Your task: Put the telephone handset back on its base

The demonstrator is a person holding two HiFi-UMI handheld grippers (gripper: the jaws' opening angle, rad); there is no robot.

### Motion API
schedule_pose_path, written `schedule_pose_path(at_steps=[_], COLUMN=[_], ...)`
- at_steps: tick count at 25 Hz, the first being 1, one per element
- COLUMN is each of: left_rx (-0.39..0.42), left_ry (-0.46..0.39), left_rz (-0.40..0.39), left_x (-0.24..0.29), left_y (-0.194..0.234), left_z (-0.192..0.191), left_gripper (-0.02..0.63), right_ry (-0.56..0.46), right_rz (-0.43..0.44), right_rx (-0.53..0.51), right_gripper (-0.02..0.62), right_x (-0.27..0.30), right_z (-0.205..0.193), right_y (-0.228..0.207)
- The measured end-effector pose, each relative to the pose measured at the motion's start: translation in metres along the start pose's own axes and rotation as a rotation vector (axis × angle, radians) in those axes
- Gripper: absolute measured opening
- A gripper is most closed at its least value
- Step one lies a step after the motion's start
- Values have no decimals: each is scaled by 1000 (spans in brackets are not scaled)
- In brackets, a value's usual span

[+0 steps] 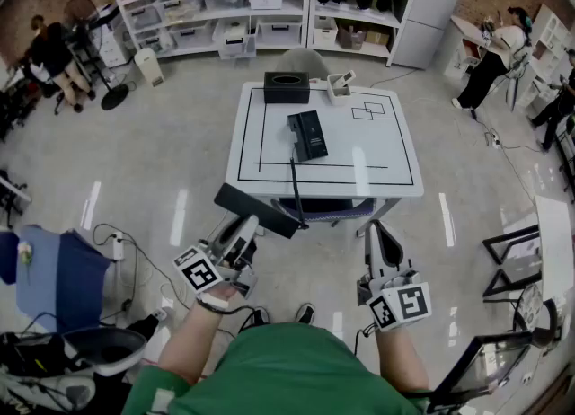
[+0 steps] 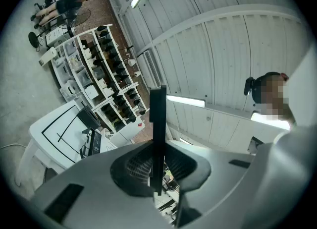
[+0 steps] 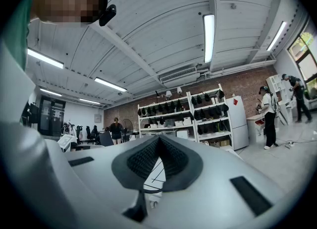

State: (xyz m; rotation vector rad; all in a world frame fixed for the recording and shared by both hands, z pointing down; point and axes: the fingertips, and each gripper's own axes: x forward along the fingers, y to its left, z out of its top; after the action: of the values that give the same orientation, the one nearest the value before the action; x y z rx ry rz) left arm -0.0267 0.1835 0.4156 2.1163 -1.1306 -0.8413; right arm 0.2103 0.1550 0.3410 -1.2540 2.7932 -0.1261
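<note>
Left gripper [image 1: 244, 229] is clamped on the black telephone handset [image 1: 260, 211], held slanting just off the counter's [image 1: 395, 162] near edge, so its base [image 1: 307, 135] lies ahead, a bit right, in the counter's middle, while the right gripper [image 1: 377, 238] is closed on nothing.

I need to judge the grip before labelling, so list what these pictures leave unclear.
- Handset: the left gripper view shows only its thin edge; in the head view the left gripper covers part of it.
- Telephone base: head view, cradle too small to make out.
- Table: right gripper view, mostly hidden behind the shut jaws.
</note>
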Motion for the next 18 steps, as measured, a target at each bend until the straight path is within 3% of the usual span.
schedule_pose_path(at_steps=[18], left_rx=[33], left_ry=[-35], left_rz=[86], left_x=[23], left_y=[10], left_z=[-11], left_gripper=[81], right_ry=[-4], right_rz=[71], right_rx=[36], right_gripper=[20], right_x=[10], right_z=[-1], right_y=[-52])
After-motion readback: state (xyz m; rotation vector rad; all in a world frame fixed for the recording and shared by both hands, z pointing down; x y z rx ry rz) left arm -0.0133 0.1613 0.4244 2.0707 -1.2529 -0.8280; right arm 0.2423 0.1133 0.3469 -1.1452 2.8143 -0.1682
